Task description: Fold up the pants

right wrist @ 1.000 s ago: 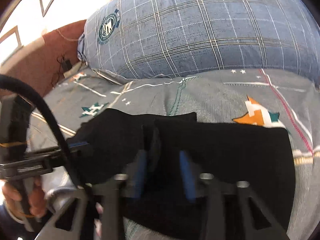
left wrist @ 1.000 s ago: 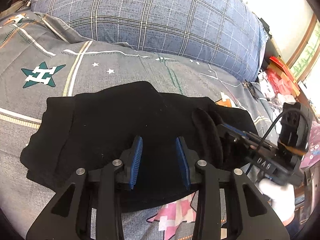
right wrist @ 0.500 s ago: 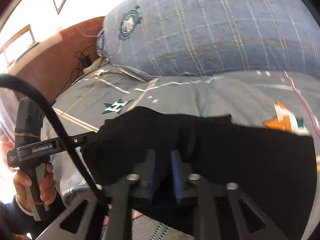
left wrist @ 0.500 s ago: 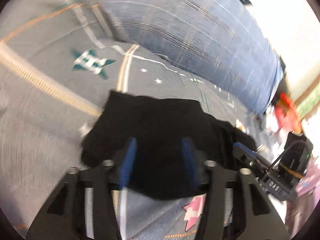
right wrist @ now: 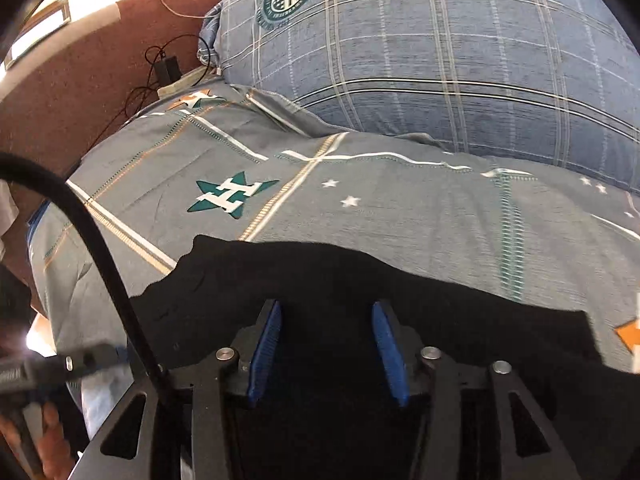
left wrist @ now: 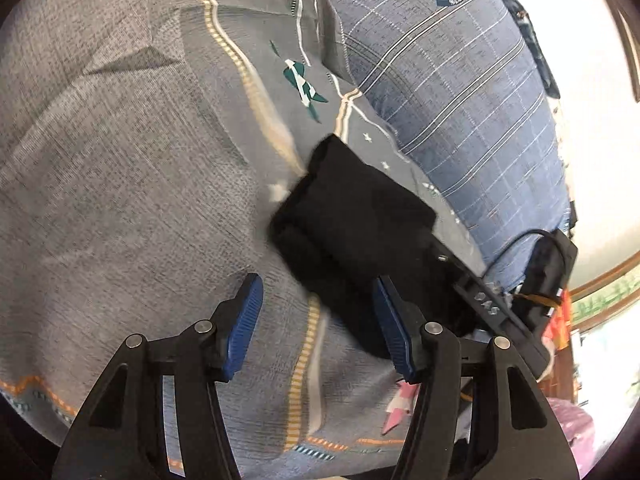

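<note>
The black pants (left wrist: 356,216) lie folded into a compact bundle on the grey patterned bedspread (left wrist: 120,200). My left gripper (left wrist: 316,320) is open and empty, off to the left of the bundle over bare bedspread, its right pad near the cloth's edge. In the right wrist view the pants (right wrist: 360,280) spread wide under my right gripper (right wrist: 326,344), which is open with its blue pads (right wrist: 266,344) just above the cloth. The right gripper's body (left wrist: 492,304) shows in the left wrist view, at the bundle's right end.
A large blue plaid pillow (right wrist: 440,60) lies along the far side of the bed. A brown headboard (right wrist: 80,80) with a charger and cable (right wrist: 164,68) stands at the left. Red and pink items (left wrist: 560,320) sit past the bed's right edge.
My right gripper, shut on a fold of the pants half a second ago, has opened and let go. My left gripper has swung left, off the pants. The pants now lie folded narrower.
</note>
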`<state>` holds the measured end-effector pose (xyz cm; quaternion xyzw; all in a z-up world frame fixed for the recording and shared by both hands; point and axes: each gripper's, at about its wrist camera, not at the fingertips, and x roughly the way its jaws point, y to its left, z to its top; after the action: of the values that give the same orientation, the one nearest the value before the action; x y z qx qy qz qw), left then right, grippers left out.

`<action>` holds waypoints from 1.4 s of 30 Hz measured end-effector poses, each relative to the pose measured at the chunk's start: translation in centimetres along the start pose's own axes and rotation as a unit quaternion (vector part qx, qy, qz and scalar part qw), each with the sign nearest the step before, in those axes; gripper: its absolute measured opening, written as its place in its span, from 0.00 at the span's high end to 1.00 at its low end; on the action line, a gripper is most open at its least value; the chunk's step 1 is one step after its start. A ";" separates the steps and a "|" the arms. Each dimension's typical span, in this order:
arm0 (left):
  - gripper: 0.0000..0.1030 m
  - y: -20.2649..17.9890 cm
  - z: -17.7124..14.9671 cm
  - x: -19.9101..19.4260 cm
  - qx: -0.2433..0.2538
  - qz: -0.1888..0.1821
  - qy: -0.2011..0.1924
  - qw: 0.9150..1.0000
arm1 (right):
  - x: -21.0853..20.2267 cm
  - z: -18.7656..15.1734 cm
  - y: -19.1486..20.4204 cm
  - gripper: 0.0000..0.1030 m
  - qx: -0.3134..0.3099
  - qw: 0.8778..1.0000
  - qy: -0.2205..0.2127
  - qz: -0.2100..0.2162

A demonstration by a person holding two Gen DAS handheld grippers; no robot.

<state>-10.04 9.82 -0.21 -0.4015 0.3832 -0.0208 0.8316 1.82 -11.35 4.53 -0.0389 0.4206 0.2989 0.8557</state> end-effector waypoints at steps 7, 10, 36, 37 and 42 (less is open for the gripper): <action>0.32 0.3 0.2 0.1 -0.038 -0.044 0.001 0.998 | -0.8 1.0 1.3 0.43 -0.038 0.998 0.020 0.049; 0.32 0.6 0.4 0.2 -0.051 -0.052 -0.007 0.997 | -2.4 2.3 1.6 0.43 -0.059 0.995 0.014 0.077; 0.68 -0.9 1.7 1.6 0.008 -0.016 -0.032 0.999 | 10.6 6.7 11.2 0.70 -0.323 0.897 0.228 0.197; 0.73 -0.7 1.9 1.5 0.010 -0.013 -0.033 0.999 | 10.1 6.8 11.1 0.79 -0.315 0.902 0.217 0.198; 0.82 -2.8 2.2 -1.0 0.065 -0.018 -0.076 0.995 | 5.0 8.2 9.7 0.84 -0.273 0.929 0.138 0.210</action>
<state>-8.59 9.68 3.17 -0.3537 0.3090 -0.0303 0.8823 4.56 1.55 7.87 -0.2229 0.4355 0.5667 0.6630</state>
